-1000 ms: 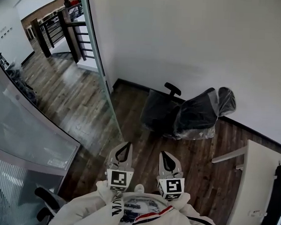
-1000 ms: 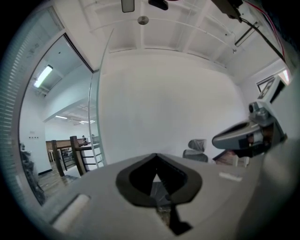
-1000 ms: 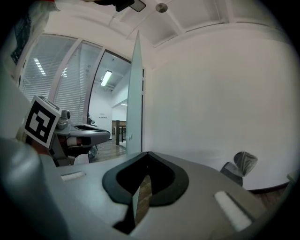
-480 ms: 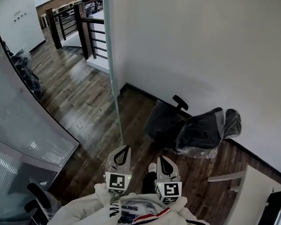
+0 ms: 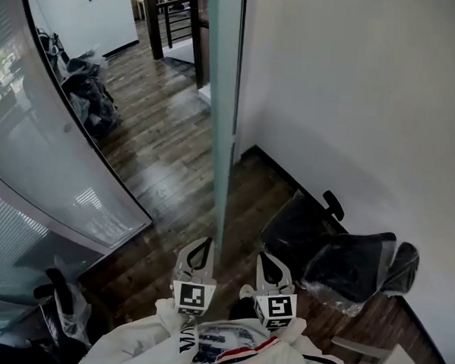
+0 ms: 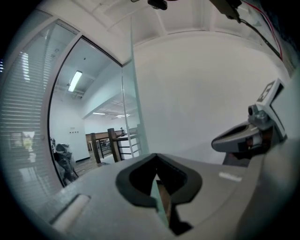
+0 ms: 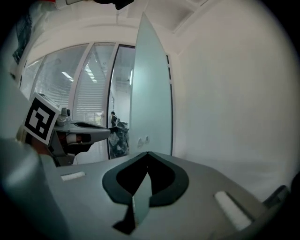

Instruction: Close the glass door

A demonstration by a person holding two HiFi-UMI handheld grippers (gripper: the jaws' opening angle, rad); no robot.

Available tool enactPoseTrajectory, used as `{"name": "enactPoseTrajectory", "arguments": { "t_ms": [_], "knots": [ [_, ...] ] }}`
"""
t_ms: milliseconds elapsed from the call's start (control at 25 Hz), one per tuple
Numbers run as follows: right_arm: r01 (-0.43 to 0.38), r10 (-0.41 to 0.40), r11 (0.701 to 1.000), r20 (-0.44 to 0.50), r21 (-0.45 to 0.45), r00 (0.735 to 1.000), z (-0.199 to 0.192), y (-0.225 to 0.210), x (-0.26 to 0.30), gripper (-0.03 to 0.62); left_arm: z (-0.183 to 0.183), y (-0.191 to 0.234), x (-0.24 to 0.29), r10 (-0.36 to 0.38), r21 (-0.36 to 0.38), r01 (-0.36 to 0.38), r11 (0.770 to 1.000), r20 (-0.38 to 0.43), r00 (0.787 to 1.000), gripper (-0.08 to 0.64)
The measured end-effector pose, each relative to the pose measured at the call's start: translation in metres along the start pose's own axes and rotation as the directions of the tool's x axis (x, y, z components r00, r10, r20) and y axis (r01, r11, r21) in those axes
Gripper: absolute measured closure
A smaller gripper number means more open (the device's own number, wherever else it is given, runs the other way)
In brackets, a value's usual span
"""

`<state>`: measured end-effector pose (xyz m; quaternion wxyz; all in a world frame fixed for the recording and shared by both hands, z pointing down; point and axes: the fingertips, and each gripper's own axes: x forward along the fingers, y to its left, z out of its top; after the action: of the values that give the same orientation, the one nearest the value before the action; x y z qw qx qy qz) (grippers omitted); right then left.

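The glass door stands directly ahead of both tongs, seen almost edge-on from the head view as a tall, pale green strip. Its long axis is upright and its leaf runs away from the tongs beside the white wall. The foot of that edge meets the floor just beyond and between the two tips, closer to the left tongs than to the right tongs, so the left looks the nearer one to the door's edge. The right gripper view faces more of the frosted panel, with small fittings low on it. Both pairs of tongs are closed with nothing in them, their tips meeting in front of the dark hollow, and neither touches the door. The door appears to hang open, so closing it is not yet begun. The wooden floor is dark, glossy plank. A curved glass partition sweeps off to the left of the left tongs, a wooden railing stands far ahead, and plastic-wrapped office chairs sit right of the right tongs.
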<state>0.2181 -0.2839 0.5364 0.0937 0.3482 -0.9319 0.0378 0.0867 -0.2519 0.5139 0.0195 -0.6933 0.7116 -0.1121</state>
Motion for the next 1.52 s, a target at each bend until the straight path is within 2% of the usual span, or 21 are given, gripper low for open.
{"name": "enactPoseTrajectory", "arguments": {
  "t_ms": [200, 360, 560, 840, 960, 1080, 1160, 1320, 1360, 1400, 1520],
  "knots": [
    [-0.144, 0.145, 0.988, 0.011, -0.046, 0.989, 0.022, -0.010, 0.060, 0.588, 0.005, 0.032, 0.027, 0.135, -0.009, -0.136, 0.991, -0.014, 0.991, 0.557],
    [-0.281, 0.282, 0.957, 0.014, -0.065, 0.959, 0.032, -0.003, 0.101, 0.588, 0.003, 0.056, 0.034, 0.262, 0.002, -0.262, 0.965, -0.041, 0.964, 0.557],
    [-0.430, 0.433, 0.898, 0.016, -0.093, 0.901, 0.044, 0.022, 0.136, 0.588, 0.000, 0.086, 0.026, 0.405, -0.002, -0.406, 0.914, -0.073, 0.911, 0.557],
    [-0.571, 0.575, 0.814, 0.007, -0.107, 0.818, 0.044, 0.055, 0.159, 0.588, -0.013, 0.109, 0.000, 0.554, 0.001, -0.558, 0.830, -0.116, 0.824, 0.557],
    [-0.606, 0.610, 0.788, 0.002, -0.108, 0.792, 0.040, 0.057, 0.161, 0.588, -0.018, 0.109, -0.003, 0.588, -0.002, -0.594, 0.804, -0.139, 0.797, 0.557],
    [-0.628, 0.630, 0.772, -0.011, -0.095, 0.776, 0.038, 0.053, 0.169, 0.588, -0.016, 0.109, 0.002, 0.604, 0.011, -0.609, 0.793, -0.143, 0.784, 0.557],
    [-0.633, 0.632, 0.770, -0.039, -0.086, 0.774, 0.029, 0.045, 0.174, 0.587, -0.015, 0.105, 0.006, 0.608, 0.017, -0.613, 0.790, -0.144, 0.780, 0.557],
    [-0.615, 0.611, 0.781, -0.076, -0.109, 0.788, 0.016, 0.028, 0.189, 0.586, -0.012, 0.096, 0.012, 0.610, 0.035, -0.613, 0.789, -0.155, 0.777, 0.557],
    [-0.618, 0.613, 0.779, -0.076, -0.109, 0.786, 0.016, 0.026, 0.192, 0.577, -0.010, 0.095, 0.012, 0.612, 0.052, -0.613, 0.789, -0.159, 0.775, 0.557],
    [-0.626, 0.622, 0.773, -0.076, -0.104, 0.780, 0.016, 0.025, 0.195, 0.529, -0.008, 0.094, 0.012, 0.615, 0.072, -0.612, 0.787, -0.162, 0.772, 0.557],
    [-0.671, 0.665, 0.737, -0.087, -0.087, 0.742, 0.010, 0.030, 0.202, 0.437, -0.011, 0.091, 0.008, 0.613, 0.099, -0.606, 0.789, -0.185, 0.768, 0.557]
  ]
}}
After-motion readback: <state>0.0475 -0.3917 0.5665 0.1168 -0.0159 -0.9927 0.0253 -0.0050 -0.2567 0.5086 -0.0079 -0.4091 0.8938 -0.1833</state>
